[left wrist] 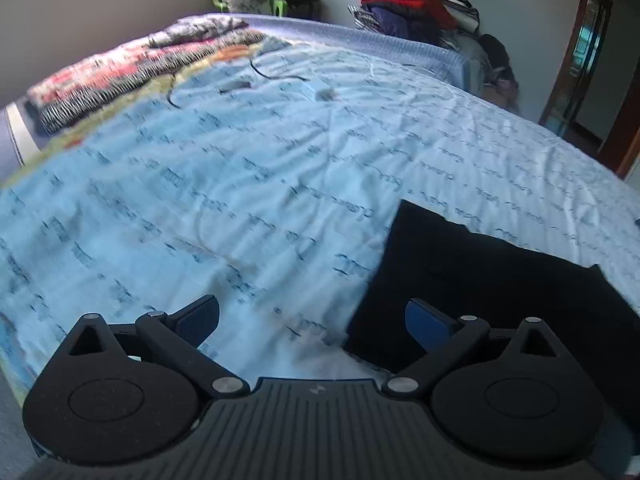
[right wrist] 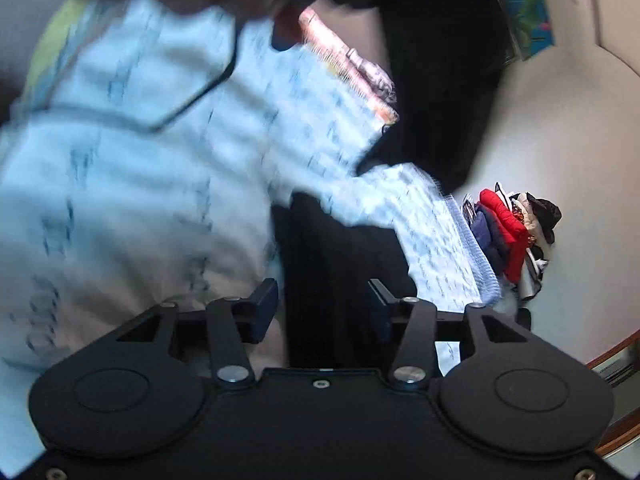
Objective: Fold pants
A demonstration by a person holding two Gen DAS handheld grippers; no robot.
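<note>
Black pants (left wrist: pixel 480 280) lie on the pale blue printed sheet of the bed (left wrist: pixel 240 184), at its near edge and already in a flat, squared slab in the left wrist view, so I judge at least one fold made and perhaps a last one left. The left hand-held gripper (left wrist: pixel 312 320) hangs spread wide at the slab's left edge, one pad over the cloth, gripping nothing. The right hand-held gripper (right wrist: pixel 322 308) is also parted, dark fabric (right wrist: pixel 332 264) between its fingers; in the blur, contact is unclear.
</note>
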